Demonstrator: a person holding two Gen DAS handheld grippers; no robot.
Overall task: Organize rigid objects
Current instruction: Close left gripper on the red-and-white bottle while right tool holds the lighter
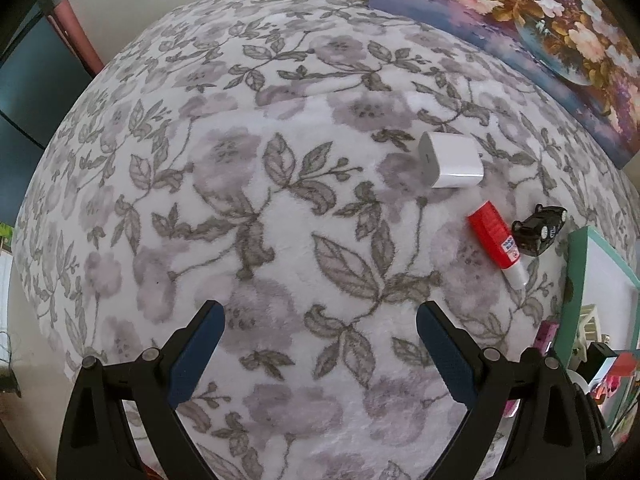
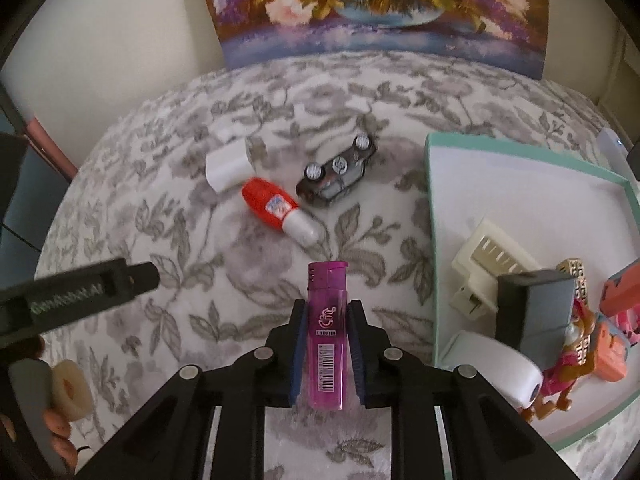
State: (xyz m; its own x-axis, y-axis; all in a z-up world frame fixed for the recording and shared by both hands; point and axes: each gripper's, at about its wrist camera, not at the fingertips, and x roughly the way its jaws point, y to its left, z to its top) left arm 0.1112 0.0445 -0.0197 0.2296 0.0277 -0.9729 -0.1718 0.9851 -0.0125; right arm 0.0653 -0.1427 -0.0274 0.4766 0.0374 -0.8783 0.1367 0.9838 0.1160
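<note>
My right gripper [image 2: 327,309] is shut on a purple lighter [image 2: 326,320], whose cap end sticks out past the fingertips over the floral cloth. Ahead of it lie a red-and-white glue tube [image 2: 280,210], a white charger block [image 2: 230,168] and a black toy car [image 2: 338,176] on its roof. My left gripper [image 1: 320,320] hovers open over bare cloth with nothing between its blue pads [image 1: 196,356]. In its view the charger block [image 1: 452,160], glue tube [image 1: 496,242] and toy car [image 1: 540,230] sit to the upper right.
A teal-rimmed white box [image 2: 432,216] at the right holds a cream plug, a dark block, an orange piece and other small items; its edge [image 1: 578,292] shows in the left wrist view. A flower painting [image 2: 372,4] leans at the back. A hand [image 2: 56,420] holds the left tool.
</note>
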